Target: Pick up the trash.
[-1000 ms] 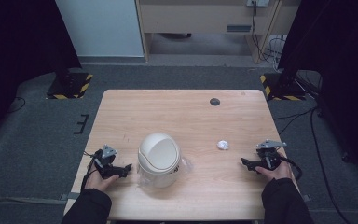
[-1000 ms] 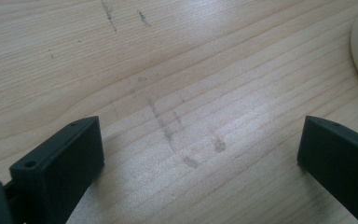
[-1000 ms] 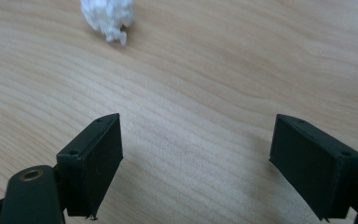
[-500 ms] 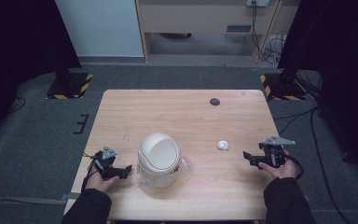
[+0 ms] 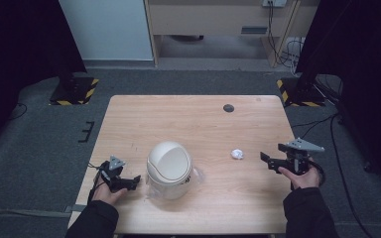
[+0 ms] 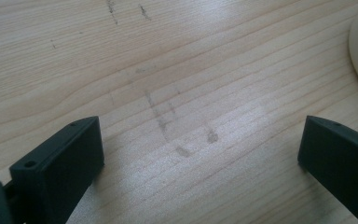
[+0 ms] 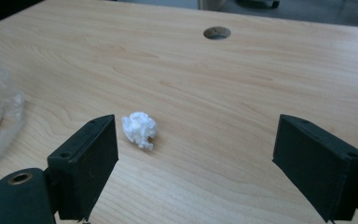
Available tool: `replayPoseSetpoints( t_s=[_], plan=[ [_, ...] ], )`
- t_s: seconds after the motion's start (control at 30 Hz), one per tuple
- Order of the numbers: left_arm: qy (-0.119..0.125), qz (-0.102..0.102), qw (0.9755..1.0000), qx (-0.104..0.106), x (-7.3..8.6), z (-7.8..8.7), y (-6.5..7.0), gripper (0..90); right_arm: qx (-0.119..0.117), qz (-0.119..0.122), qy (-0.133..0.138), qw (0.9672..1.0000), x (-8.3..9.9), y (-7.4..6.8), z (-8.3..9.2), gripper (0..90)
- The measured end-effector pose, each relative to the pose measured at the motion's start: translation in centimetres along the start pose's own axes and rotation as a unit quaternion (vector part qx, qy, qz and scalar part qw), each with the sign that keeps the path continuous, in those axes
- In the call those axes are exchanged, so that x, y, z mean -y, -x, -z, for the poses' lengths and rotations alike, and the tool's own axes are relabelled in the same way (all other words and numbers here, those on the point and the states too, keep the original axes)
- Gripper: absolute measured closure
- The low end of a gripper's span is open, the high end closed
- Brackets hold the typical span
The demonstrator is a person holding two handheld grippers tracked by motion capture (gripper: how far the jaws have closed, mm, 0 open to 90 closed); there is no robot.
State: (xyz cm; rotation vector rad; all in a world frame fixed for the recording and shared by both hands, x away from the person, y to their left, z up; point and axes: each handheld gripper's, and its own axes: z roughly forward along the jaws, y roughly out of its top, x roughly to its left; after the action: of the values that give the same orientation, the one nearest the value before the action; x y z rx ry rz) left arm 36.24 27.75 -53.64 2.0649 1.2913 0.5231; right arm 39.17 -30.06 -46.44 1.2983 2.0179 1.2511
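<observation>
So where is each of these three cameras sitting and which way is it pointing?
High view: above the person's side, looking forward and down on the table; forearms and both tongs show.
Left gripper view: rides the left tongs, facing bare wood; jaws wide apart.
Right gripper view: rides the right tongs, facing the paper ball; jaws wide apart.
Shared: high and right views show the paper ball and table hole.

Light wooden bench [image 5: 203, 124] evenly lit from above; room edges v. dark, black drapes swallow detail. Broad pale glare patch on grain in left gripper view. Soft shadow under crumpled white paper ball [image 7: 139, 129]. Near black fingers [image 7: 85, 163] slightly soft; high view grainy, low-res.
</observation>
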Motion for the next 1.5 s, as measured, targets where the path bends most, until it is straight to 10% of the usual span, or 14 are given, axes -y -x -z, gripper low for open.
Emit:
replayPoseSetpoints(
  t_s=[1.0,1.5],
  plan=[
    [0.0,0.0,1.0,0.0,0.0,0.0,0.0,0.0,-0.046,0.042,0.095,0.9935,-6.3,-3.9,2.8,14.8],
    [0.0,0.0,1.0,0.0,0.0,0.0,0.0,0.0,-0.097,0.078,0.133,0.9832,-10.7,-8.3,2.2,15.3]
  ],
)
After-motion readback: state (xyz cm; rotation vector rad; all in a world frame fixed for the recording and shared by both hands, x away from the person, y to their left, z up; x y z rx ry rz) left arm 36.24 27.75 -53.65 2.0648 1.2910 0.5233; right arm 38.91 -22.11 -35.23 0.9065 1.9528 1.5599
